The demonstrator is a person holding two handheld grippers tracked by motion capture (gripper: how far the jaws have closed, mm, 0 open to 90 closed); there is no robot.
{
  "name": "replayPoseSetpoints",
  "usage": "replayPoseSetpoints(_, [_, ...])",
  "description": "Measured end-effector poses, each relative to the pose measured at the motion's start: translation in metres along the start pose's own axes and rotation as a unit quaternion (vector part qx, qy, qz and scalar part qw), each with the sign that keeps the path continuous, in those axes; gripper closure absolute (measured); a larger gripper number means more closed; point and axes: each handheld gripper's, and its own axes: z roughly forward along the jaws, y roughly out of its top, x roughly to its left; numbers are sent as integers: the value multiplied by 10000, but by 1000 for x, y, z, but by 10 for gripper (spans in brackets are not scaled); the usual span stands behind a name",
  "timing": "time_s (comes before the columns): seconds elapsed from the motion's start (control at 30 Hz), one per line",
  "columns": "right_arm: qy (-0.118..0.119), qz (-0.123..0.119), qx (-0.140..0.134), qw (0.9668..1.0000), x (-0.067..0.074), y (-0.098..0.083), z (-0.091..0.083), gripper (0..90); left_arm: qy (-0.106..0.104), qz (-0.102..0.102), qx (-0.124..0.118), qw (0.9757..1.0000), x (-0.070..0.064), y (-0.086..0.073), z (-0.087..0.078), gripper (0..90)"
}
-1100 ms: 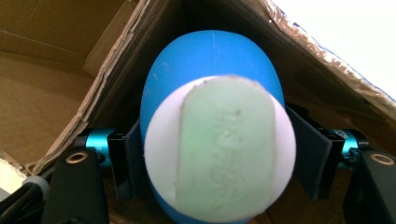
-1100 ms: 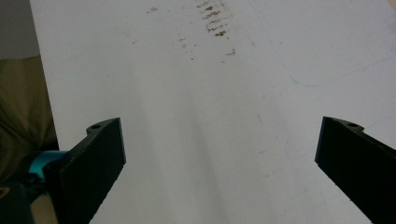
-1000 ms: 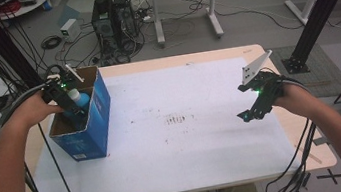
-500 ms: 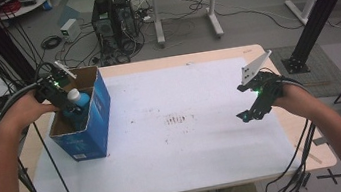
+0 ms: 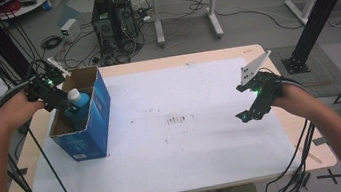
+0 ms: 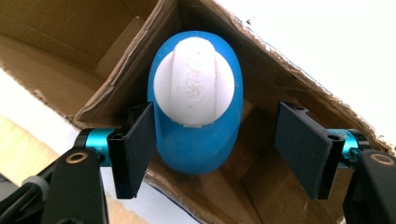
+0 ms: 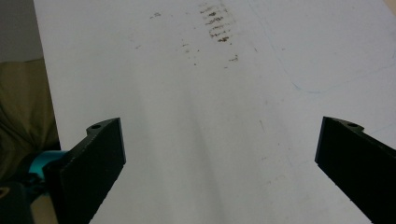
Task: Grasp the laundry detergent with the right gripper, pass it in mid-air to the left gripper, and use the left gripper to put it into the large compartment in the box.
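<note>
One bottle in the box, grip let go.

One blue bottle with a white cap stands inside the box, at about 9 o'clock on the table, leaning into the box's far corner. The left gripper is spread around it: one jaw touches or nearly touches the bottle's side, the other stands clear, so the bottle looks released. Placing seems done; what is left is lifting that gripper out. The right gripper hangs spread wide and empty above the bare sheet at about 3 o'clock, well apart from the box.
</note>
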Motion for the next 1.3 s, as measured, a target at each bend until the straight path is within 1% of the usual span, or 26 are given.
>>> replayPoseSetpoints(0.03, [7,-41,4,10000,0,0,0,7,19,-34,-29,10000,-1,0,0,301])
replayPoseSetpoints(0.07, [3,-41,-12,10000,0,1,0,7,42,62,12,10000,0,0,-2,302])
replayPoseSetpoints(0.13, [-8,-56,-32,10000,1,1,-1,7,65,48,-56,10000,-2,0,-4,302])
replayPoseSetpoints(0.17, [2,-47,-22,10000,1,0,-2,7,87,149,40,9998,-1,1,-7,302])
replayPoseSetpoints(0.2, [-14,-31,-46,10000,1,0,-2,7,97,66,-11,9999,-2,1,-9,302])
replayPoseSetpoints(0.27, [-20,-40,-42,10000,2,-1,-4,7,169,99,-54,9998,-3,2,-13,302])
replayPoseSetpoints(0.3, [-30,-15,-41,10000,2,-2,-5,7,169,74,-85,9998,-4,3,-14,301])
replayPoseSetpoints(0.33, [-33,-10,-88,10000,2,-2,-5,7,206,78,-61,9997,-5,4,-16,302])
replayPoseSetpoints(0.37, [-28,-30,-73,10000,2,-2,-6,7,245,71,-65,9997,-7,4,-16,228])
replayPoseSetpoints(0.4, [-41,19,-52,10000,4,-2,-7,7,263,0,-135,9996,-9,5,-17,114])
replayPoseSetpoints(0.43, [-36,-21,-98,9999,3,-2,-7,7,298,86,-107,9995,-10,7,-19,113])
replayPoseSetpoints(0.5, [-43,-10,-92,9999,5,-2,-8,7,305,153,-113,9994,-13,9,-22,113])
replayPoseSetpoints(0.53, [-42,-9,-96,9999,6,-2,-8,7,311,49,-203,9993,-17,10,-23,113])
replayPoseSetpoints(0.57, [-48,-28,-97,9999,6,-2,-9,7,346,238,-100,9991,-16,11,-25,113])
replayPoseSetpoints(0.63, [-55,-35,-119,9999,7,-2,-11,7,349,176,-181,9991,-19,12,-28,113])
replayPoseSetpoints(0.73, [-73,-10,-150,9999,9,-3,-13,7,328,197,-210,9990,-24,15,-33,113])
replayPoseSetpoints(0.77, [-64,-38,-154,9999,9,-3,-14,7,359,149,-258,9989,-26,17,-33,113])
replayPoseSetpoints(0.8, [-79,-33,-158,9998,9,-3,-14,7,363,232,-207,9989,-28,18,-35,113])
replayPoseSetpoints(0.87, [-77,-43,-141,9999,10,-3,-15,7,324,225,-236,9989,-31,21,-37,113])
replayPoseSetpoints(0.9, [-81,-53,-166,9998,11,-3,-15,7,327,140,-348,9988,-34,22,-36,113])
replayPoseSetpoints(0.93, [-71,-88,-175,9998,11,-4,-15,7,327,227,-297,9988,-36,24,-37,113])
replayPoseSetpoints(1.03, [-73,-76,-225,9997,12,-4,-16,7,314,248,-361,9985,-44,31,-39,113])
replayPoseSetpoints(1.1, [-86,-82,-215,9997,13,-4,-17,7,240,323,-385,9984,-49,36,-40,113])
replayPoseSetpoints(1.17, [-101,-75,-219,9997,14,-5,-19,7,273,386,-405,9981,-54,40,-41,112])
replayPoseSetpoints(1.27, [-88,-92,-246,9996,14,-6,-20,7,303,385,-421,9979,-61,48,-42,112])
replayPoseSetpoints(1.3, [-100,-73,-240,9996,15,-6,-21,7,291,343,-434,9980,-63,51,-43,113])
